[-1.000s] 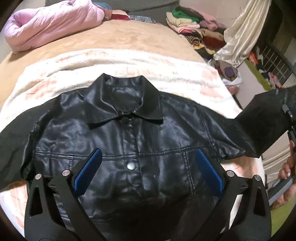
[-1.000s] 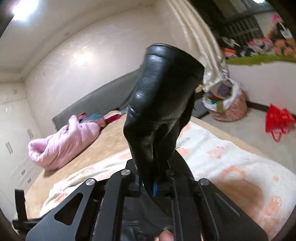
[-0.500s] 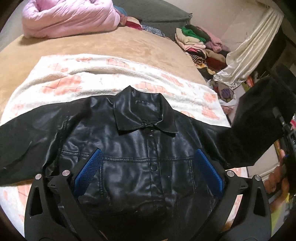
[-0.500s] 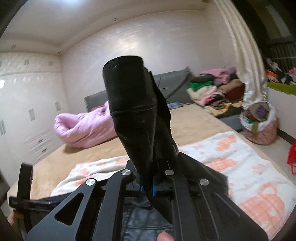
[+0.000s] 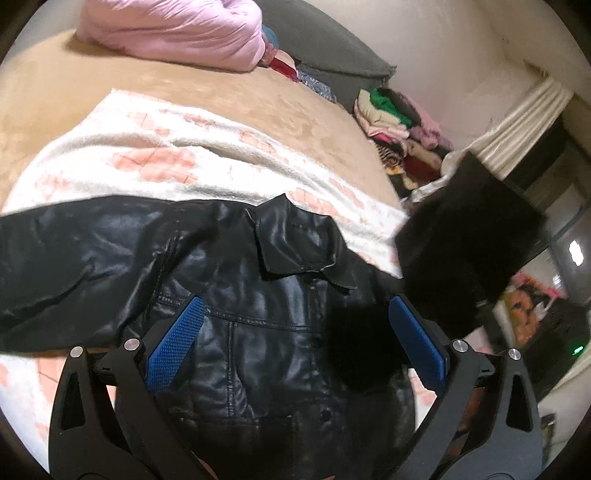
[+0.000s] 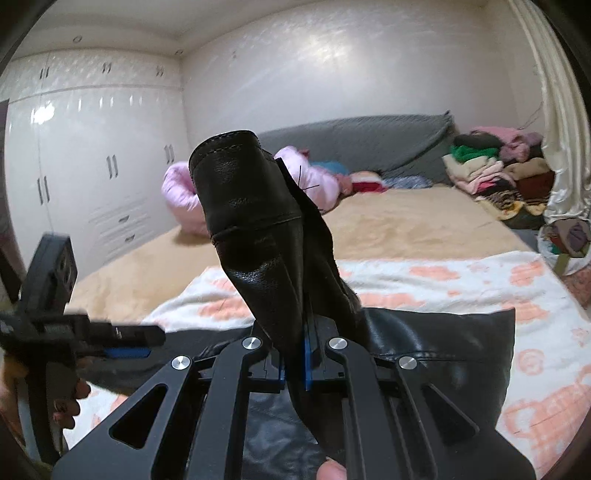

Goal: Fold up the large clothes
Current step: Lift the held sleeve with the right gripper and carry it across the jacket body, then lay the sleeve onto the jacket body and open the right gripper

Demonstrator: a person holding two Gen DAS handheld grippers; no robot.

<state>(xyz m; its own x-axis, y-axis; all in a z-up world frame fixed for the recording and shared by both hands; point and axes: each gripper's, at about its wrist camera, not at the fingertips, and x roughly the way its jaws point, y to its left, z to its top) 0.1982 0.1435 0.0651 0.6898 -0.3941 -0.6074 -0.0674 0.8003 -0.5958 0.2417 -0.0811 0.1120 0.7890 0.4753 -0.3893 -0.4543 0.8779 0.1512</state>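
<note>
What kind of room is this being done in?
Most likely a bedroom in a home. A wide bed fills it, with a grey headboard and a pink quilt at its far end, and white built-in wardrobes line one wall.

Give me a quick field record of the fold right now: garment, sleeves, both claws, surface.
garment: black leather jacket, front up, collar away from the left camera
right sleeve: cuff lifted off the bed, sticking up past the claw
left sleeve: lying flat, stretched out
right claw: shut on the raised sleeve
left claw: open, above the jacket's chest, holding nothing
surface: white and pink blanket over a tan bed
fold: no fold laid yet
</note>
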